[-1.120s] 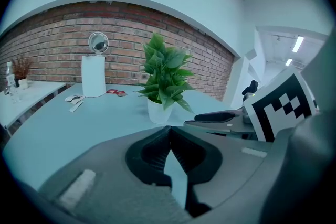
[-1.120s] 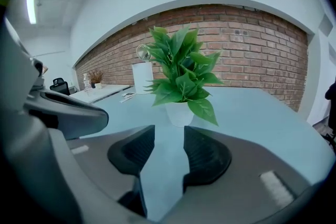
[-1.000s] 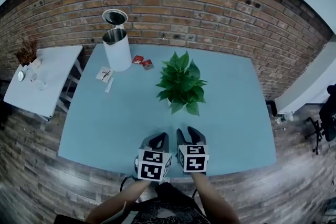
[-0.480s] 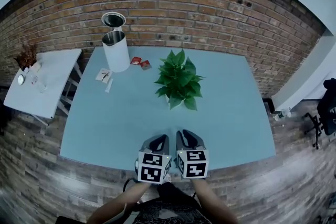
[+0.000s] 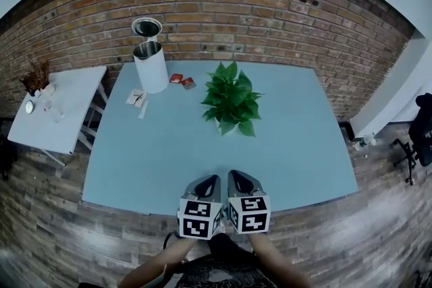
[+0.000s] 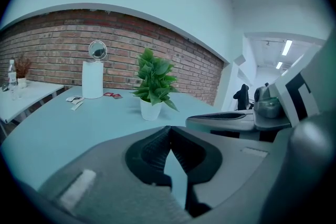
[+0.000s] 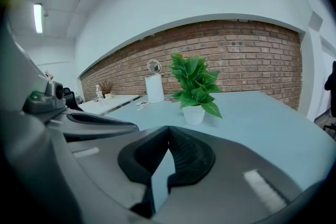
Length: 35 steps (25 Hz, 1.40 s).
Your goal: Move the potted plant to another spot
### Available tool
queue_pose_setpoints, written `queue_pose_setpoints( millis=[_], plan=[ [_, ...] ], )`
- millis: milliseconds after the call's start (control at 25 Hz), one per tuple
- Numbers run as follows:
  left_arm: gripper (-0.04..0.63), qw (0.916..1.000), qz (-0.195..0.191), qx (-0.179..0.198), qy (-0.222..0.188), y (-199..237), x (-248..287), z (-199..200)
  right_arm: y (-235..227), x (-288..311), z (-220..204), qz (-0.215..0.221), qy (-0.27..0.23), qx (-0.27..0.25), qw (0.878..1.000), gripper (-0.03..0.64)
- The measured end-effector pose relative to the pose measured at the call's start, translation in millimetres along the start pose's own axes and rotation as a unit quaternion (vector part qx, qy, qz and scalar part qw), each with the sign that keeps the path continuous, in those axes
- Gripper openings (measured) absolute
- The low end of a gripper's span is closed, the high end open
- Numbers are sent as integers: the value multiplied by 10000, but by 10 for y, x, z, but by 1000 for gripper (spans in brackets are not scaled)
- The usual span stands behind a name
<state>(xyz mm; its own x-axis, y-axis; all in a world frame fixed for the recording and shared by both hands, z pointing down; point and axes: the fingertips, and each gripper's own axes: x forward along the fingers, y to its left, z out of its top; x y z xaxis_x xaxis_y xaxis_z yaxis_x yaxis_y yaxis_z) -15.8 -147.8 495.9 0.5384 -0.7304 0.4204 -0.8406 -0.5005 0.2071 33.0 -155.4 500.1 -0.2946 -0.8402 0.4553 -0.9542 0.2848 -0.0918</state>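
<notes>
**Student:** What is taking up most of the scene?
**Tutor:** A red-brown brick wall (image 5: 270,3) is running across the far side. In front of it, a large light-blue rectangular table (image 5: 148,158) is filling the middle of the head view. A smaller white side table (image 5: 67,101) is standing off its left end, apart from it.

**Student:** Where is the task's thing standing?
**Tutor:** The green, broad-leaved potted plant (image 5: 231,99), in a small white pot, is standing upright on the blue table. It is sitting in the far half, near the middle of the table's width. A tall white cylindrical canister (image 5: 151,67) with a raised round lid is standing to its left, near the far left corner.

**Student:** How are the tools being held?
**Tutor:** The grey, black-padded left gripper (image 5: 210,180) and right gripper (image 5: 237,177) are hovering side by side over the table's near edge. Both are pointing toward the plant and are well apart from it. The left gripper's jaws are meeting at their tips and gripping nothing. The right gripper's jaws have just been closing and are now pressing together with nothing between them.

**Student:** And the smallest items?
**Tutor:** Two small red packets (image 5: 182,81) are lying between canister and plant. Some white paper cards (image 5: 137,98) are lying just in front of the canister.
</notes>
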Motion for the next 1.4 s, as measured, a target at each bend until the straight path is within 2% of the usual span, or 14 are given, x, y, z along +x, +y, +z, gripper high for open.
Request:
queue_pose_setpoints(
  millis=[200,440,1400],
  plan=[
    [0,9999,-12,-63,-118,-20,-113,3,97,-95,-10,106,-44,44,9999,6],
    [0,9999,-3,83,-124,-55,-224,-22,164,-211,-36,159,-71,32,9998,6],
    [0,9996,-10,246,-139,-256,-530,-156,276,-605,-122,150,-213,-15,9997,6]
  ],
)
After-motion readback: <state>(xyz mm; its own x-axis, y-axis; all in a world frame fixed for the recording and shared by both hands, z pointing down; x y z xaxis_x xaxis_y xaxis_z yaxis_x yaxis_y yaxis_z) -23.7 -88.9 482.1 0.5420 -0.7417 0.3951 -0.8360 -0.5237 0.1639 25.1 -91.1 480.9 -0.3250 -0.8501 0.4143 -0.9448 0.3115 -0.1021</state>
